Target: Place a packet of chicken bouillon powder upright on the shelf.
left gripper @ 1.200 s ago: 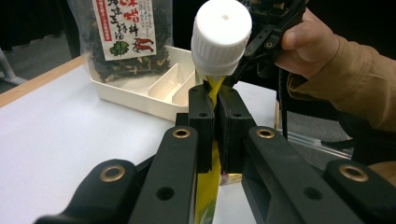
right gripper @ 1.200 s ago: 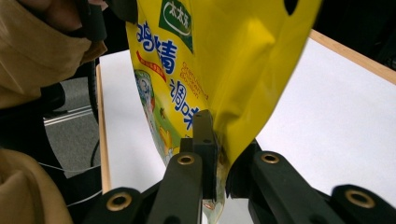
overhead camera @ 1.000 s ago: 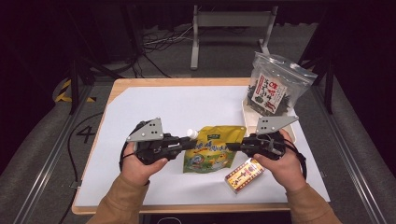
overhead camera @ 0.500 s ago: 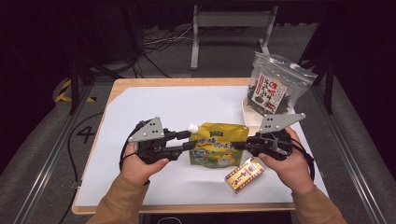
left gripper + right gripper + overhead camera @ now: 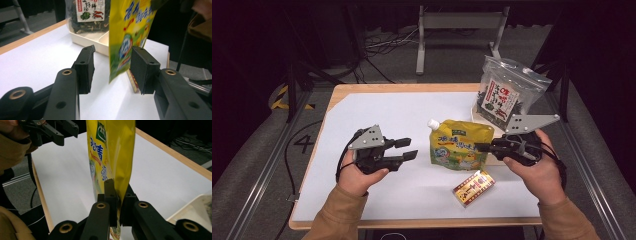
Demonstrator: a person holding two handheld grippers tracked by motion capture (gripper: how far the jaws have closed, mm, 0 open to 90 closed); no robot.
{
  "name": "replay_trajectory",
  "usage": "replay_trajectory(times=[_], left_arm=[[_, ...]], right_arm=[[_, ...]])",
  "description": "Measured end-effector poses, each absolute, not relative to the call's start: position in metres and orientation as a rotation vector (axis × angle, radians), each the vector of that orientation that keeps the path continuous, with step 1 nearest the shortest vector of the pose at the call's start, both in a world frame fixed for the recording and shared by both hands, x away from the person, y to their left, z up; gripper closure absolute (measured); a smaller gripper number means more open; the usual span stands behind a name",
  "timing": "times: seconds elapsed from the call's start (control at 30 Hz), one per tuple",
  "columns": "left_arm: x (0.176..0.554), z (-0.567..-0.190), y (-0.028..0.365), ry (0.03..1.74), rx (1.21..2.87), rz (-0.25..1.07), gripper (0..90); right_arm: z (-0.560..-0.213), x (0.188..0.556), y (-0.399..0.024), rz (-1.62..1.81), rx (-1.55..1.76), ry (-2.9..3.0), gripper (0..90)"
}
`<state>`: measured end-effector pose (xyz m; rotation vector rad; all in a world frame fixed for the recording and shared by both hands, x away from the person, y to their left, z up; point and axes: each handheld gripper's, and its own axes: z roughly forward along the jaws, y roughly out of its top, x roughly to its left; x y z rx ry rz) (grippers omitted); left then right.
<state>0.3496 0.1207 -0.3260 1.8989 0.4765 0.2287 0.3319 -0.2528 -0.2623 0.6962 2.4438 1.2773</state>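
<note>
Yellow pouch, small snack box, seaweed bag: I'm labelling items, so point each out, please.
yellow pouch (image 5: pixel 459 147), high view, middle of its printed front.
small snack box (image 5: pixel 473 187), high view, its top face.
seaweed bag (image 5: pixel 503 96), high view, its label.

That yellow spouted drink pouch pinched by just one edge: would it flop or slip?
Probably it flops little: the yellow pouch hangs fairly flat from the right tongs, shut on its edge. It seems light, since so thin a pinch carries it. The glossy film may be slippery; the open left tongs wait beside it.
</note>
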Motion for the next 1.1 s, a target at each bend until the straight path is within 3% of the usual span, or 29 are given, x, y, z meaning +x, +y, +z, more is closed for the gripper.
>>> replay_trajectory(times=[1.1], left_arm=[[0.364,-0.343,0.141,0.65,1.952,0.272,45.2]], right_arm=[[-0.23,0.346,-0.313,1.159,0.894,2.31,87.0]])
